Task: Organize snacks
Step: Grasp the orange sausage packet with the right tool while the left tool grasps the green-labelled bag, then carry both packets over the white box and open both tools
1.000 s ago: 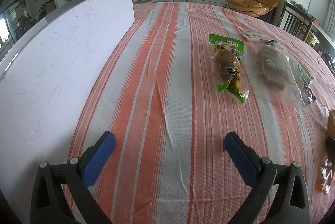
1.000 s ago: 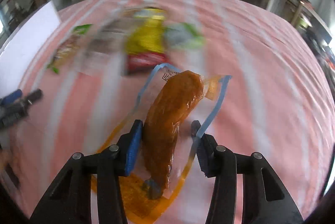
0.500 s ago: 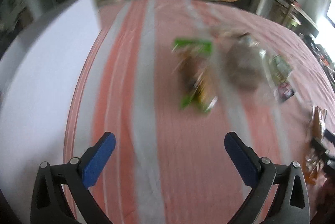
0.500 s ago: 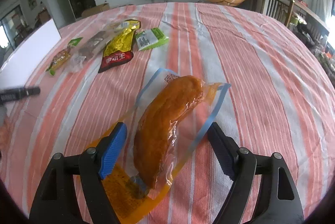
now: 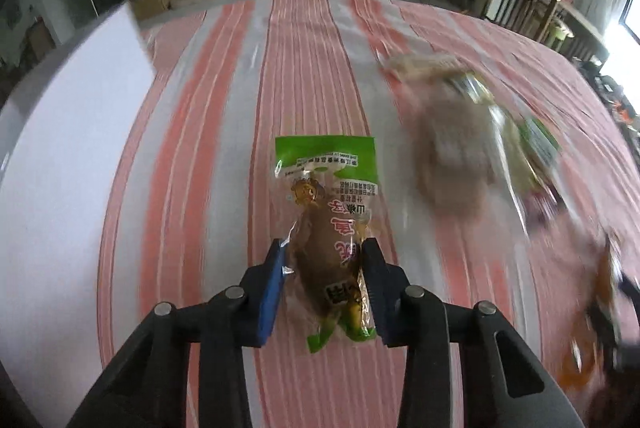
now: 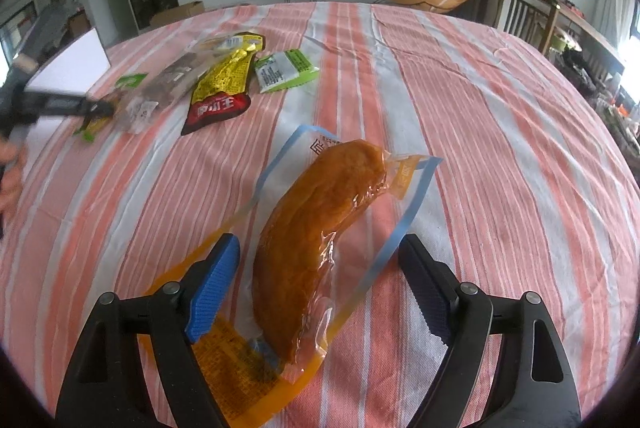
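Observation:
My left gripper is shut on a green-topped snack packet with a brown piece inside, over the striped tablecloth. The packet also shows small in the right wrist view, with the left gripper at the far left. My right gripper is open, its blue pads either side of an orange sausage packet that lies flat on the cloth. The sausage packet shows blurred at the right edge of the left wrist view.
A white board stands along the left of the table. A blurred clear bag of brown snack lies to the right. A yellow and red packet and a green and white packet lie further back. Chairs stand beyond the right edge.
My left gripper moved forward to the green packet and shut on it. My right gripper opened, letting go of the orange sausage packet, which now lies on the cloth.

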Motion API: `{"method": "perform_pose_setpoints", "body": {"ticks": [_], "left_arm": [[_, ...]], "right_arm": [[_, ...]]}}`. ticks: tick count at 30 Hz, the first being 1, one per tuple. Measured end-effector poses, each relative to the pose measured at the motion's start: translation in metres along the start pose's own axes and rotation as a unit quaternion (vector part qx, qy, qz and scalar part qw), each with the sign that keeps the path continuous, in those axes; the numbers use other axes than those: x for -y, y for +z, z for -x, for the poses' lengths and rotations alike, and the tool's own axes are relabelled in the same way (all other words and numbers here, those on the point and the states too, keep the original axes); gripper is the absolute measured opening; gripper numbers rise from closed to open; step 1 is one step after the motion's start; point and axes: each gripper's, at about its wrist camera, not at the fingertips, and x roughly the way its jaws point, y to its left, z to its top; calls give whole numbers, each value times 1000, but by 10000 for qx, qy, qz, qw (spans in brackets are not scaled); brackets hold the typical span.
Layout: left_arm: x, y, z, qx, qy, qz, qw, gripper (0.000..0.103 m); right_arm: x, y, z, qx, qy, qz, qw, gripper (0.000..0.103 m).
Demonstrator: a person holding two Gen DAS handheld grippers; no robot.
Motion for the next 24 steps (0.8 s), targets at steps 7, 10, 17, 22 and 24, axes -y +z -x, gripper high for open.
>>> {"method": "perform_pose_setpoints", "body": {"ticks": [7,10,17,22,24], "left_arm": [[-20,-74,41,-38,-170,23,9998,75],[-24,-80,48,229,-49,-152,9996,90],[-5,-73,35,-37,83,-483,9988,89],[-8,-69,35,63,-32,-301,9995,45],[-24,-70,42,143,-510,58,9986,31]], "right_arm": [[14,-2,5,114,414,-297,9986,86],[29,-1,6,170,974,-587,9934,92],[32,38,-13,-1670,768,-1566,9704,92],[-8,50,-29,-1875,-237,-471,9809,63],[-3,47,-19,-1807,35,-517,9822,43]]}}
